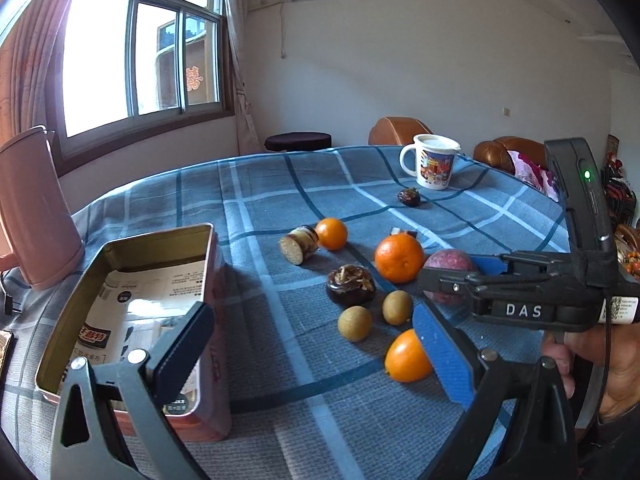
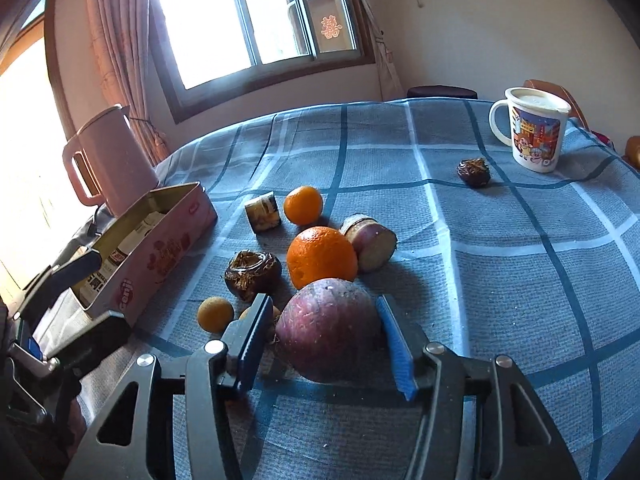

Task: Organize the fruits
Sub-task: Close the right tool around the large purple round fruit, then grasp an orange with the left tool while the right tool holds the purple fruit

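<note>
A purple round fruit (image 2: 330, 330) lies on the blue checked cloth between the two fingers of my right gripper (image 2: 326, 340); the jaws stand open around it, blue pads close to its sides. It also shows in the left wrist view (image 1: 450, 268). Behind it sit a large orange (image 2: 321, 258), a small orange (image 2: 303, 205), a dark brown fruit (image 2: 252, 274) and small tan fruits (image 2: 215, 314). My left gripper (image 1: 316, 346) is open and empty beside an open pink tin (image 1: 132, 300), with an orange fruit (image 1: 406, 356) by its right finger.
A pink kettle (image 1: 34, 208) stands left of the tin. A printed white mug (image 1: 434, 162) and a dark dried fruit (image 1: 409, 197) sit at the far side. A cut cane piece (image 1: 298, 244) and a cut root piece (image 2: 370, 242) lie among the fruits.
</note>
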Action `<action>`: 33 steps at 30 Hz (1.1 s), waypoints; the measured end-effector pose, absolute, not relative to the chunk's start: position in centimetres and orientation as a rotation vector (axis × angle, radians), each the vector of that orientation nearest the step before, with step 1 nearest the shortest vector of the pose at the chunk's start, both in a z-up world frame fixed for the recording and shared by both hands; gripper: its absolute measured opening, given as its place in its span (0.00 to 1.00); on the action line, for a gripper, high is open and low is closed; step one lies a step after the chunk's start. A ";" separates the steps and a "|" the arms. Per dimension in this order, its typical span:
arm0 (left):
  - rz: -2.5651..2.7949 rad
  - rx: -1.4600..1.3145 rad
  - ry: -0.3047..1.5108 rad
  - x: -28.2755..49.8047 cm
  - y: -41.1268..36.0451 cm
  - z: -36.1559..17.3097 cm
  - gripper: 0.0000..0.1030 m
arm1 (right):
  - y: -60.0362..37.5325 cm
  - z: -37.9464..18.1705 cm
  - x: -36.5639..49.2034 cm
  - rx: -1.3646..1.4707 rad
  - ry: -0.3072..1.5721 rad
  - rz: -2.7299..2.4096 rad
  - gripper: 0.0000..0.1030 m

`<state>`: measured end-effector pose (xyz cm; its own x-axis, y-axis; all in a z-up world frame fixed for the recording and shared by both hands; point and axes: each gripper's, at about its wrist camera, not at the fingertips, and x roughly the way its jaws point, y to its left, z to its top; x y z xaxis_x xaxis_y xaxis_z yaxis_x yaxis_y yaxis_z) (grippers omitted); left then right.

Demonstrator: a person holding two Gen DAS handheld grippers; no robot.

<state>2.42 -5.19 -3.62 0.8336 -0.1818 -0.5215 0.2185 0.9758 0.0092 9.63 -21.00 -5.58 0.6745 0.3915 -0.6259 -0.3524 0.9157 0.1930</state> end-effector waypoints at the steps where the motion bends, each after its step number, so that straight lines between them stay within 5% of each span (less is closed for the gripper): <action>1: -0.226 0.080 0.554 2.5 -5.6 -3.7 0.93 | -21.3 -5.5 9.5 0.071 0.707 0.413 0.54; 20: -0.420 0.148 0.746 5.2 -10.5 -6.0 0.60 | -22.6 -5.6 9.5 0.047 0.716 0.367 0.54; 25: -0.472 0.143 0.738 4.7 -10.3 -6.1 0.34 | -22.2 -5.6 9.3 0.023 0.714 0.376 0.54; 33: -0.511 0.119 0.765 4.9 -9.9 -6.2 0.38 | -22.1 -5.6 9.1 0.013 0.703 0.371 0.54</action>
